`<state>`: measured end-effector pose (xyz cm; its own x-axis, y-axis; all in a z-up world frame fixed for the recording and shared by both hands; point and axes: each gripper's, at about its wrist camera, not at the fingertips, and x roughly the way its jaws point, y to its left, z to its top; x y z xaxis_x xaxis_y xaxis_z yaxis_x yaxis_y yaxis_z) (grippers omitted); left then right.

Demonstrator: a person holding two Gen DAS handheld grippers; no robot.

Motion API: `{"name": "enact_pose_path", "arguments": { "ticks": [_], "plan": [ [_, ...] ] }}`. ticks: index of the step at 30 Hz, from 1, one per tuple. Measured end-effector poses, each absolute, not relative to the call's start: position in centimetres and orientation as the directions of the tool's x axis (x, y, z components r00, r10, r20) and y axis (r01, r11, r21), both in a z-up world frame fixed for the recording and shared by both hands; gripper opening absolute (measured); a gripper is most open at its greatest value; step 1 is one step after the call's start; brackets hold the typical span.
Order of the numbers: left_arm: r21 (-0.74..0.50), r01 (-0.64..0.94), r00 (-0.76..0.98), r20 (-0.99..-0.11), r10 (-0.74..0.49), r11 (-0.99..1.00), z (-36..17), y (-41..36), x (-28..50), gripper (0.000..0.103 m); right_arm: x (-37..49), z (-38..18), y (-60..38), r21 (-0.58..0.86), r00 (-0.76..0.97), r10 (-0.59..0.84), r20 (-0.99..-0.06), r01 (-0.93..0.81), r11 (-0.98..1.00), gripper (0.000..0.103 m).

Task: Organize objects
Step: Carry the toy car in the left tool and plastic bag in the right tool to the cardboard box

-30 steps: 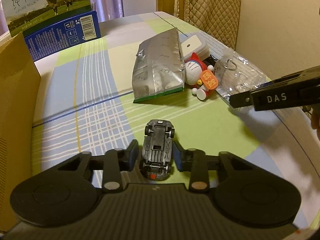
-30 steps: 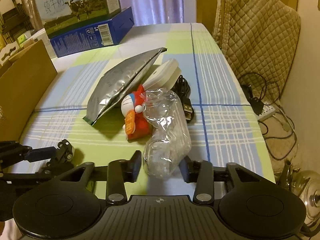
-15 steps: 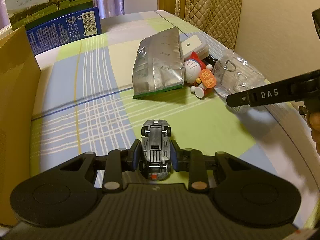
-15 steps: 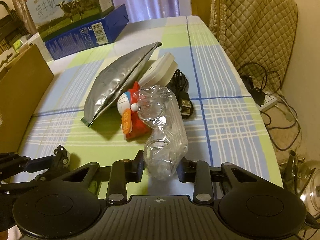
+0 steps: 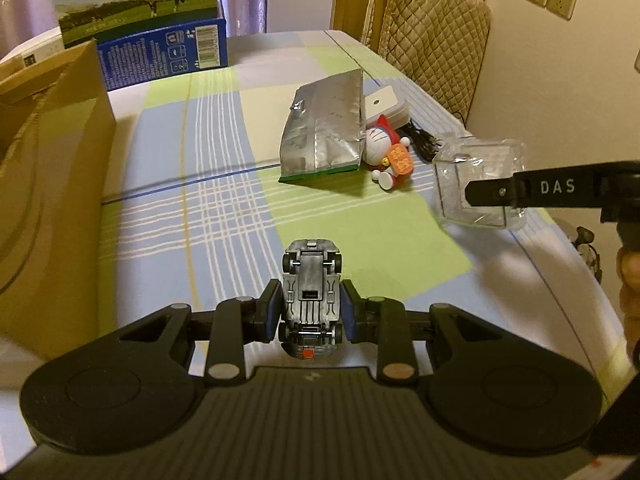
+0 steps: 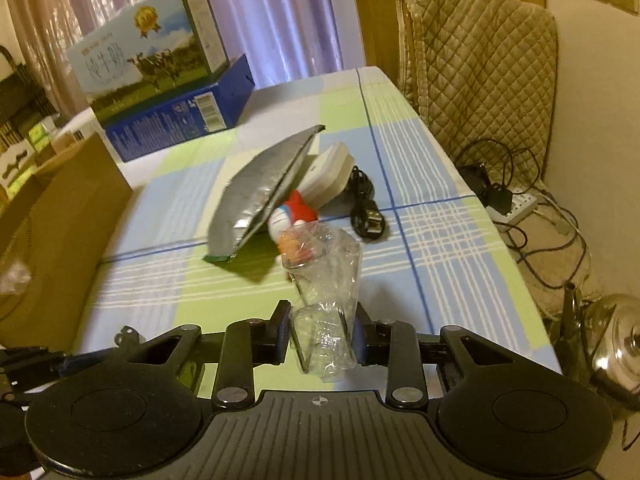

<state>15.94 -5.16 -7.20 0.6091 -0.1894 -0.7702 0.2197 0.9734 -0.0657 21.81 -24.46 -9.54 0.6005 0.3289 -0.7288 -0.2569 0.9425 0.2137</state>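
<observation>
1. Simultaneously, both grippers are carrying loads above the green-and-blue plaid worktop [image 5: 224,184]: the left gripper [image 5: 311,312] is clamping a small grey toy car [image 5: 311,292], belly up, its jaws closed narrow against the car's flanks.
2. Opposite, the right gripper [image 6: 322,334] is pinching a crumpled clear plastic package [image 6: 326,292], jaws pressing on its lower end while the rest is jutting forward, clear of the cloth.
3. Waiting on the worktop are a silver foil pouch [image 5: 324,142], a red-and-white cat figurine [image 5: 386,156], a white rounded case [image 5: 386,104] and a black coiled cable [image 6: 366,208], clustered and touching.
4. Standing at the left edge is an open brown cardboard box [image 5: 52,184], likely the destination for both items.
5. Doing this well probably means keeping both grips steady, swinging each load over the box rim separately so the grippers are not colliding, and releasing low; the flimsy package is apt to slip or buckle.
</observation>
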Motion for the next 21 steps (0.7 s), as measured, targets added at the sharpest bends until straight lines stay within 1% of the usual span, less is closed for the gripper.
{"name": "enact_pose_path", "arguments": {
  "ticks": [6,16,21],
  "plan": [
    [-0.09,0.193,0.622,-0.759,-0.192,0.977,-5.0,-4.0,13.0,0.026,17.9,-7.9,-23.8,0.234,0.605,0.349,-0.716,-0.262,0.936,0.027],
    [-0.124,0.15,0.639,-0.745,-0.192,0.981,-1.6,-1.9,8.4,0.025,11.6,-4.1,-23.1,0.206,0.633,0.359,-0.686,-0.305,0.93,0.027],
    [-0.135,0.136,0.649,-0.737,-0.191,0.982,-0.5,-1.1,6.5,0.026,9.4,-3.1,-22.6,0.206,0.63,0.378,-0.679,-0.331,0.921,0.027]
  ]
}}
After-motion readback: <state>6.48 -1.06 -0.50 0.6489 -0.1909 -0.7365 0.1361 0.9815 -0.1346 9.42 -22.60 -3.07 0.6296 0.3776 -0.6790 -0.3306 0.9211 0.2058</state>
